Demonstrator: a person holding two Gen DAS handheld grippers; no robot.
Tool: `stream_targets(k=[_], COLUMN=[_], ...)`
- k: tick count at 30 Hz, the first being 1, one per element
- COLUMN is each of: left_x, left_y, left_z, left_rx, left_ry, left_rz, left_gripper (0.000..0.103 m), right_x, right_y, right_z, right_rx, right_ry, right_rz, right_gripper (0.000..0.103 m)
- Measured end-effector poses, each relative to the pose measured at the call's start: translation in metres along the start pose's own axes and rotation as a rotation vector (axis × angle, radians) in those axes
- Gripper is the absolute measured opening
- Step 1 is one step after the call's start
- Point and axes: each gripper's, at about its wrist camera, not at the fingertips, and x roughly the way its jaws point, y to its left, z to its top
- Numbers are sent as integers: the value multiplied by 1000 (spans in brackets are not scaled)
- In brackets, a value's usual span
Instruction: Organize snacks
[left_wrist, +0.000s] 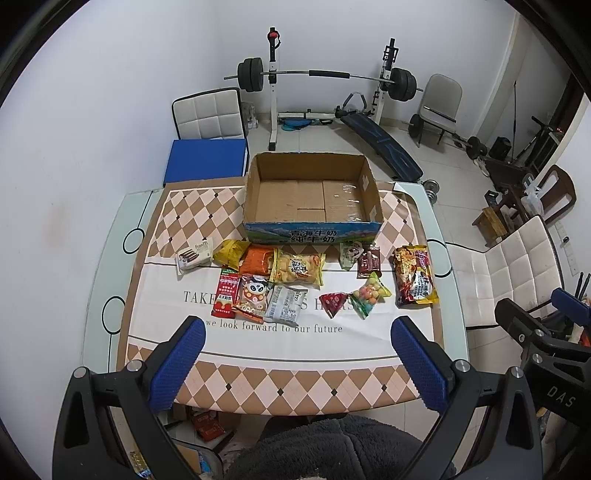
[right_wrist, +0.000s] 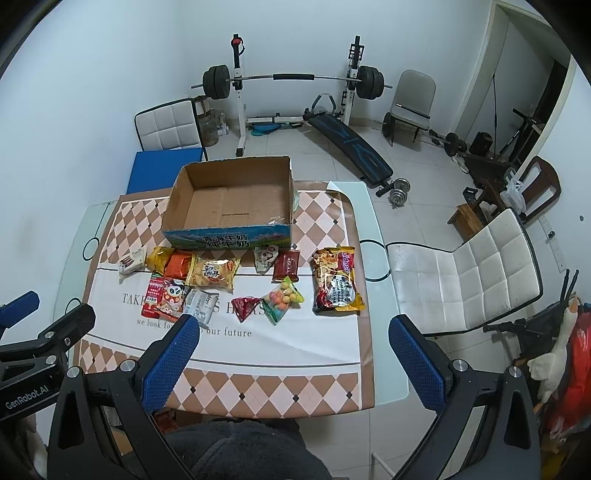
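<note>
Cardboard box (left_wrist: 312, 199) empty — snacks (left_wrist: 295, 271) before it (both grippers agape).

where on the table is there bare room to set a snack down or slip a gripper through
Free: the near strip of tablecloth between the snack rows and the table's near edge; the gap between the puffed-snack bag and the red triangle pack; the cardboard box interior. Crowded: the overlapping packets at left, around the panda pack.
</note>
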Motion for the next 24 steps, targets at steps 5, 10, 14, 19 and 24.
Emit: stream_targets(k=[5,10,14,19,24], left_x=[0,-5,-5,-6,-14], left_y=[0,-2,-2,-2,1], left_z=[1,-1,-1,-1,3], left_rx=[0,-1,0,-2,-2], left_ry=[-2,-4,-5,-9,-9], left_rz=[-1,-1,-2,-2,-5], left_gripper=[103,103,103,103,103], right_x=[-3,-2,-9,-8,-8], right_y=[4,5,5,6,6], right_z=[-1,-3,3,3,4], right_rx=[6,6,-1,-1,-1], right_ry=[4,0,-9,-13,-11], right_rz=[5,6,12,13,15], right_gripper=[103,103,103,103,103])
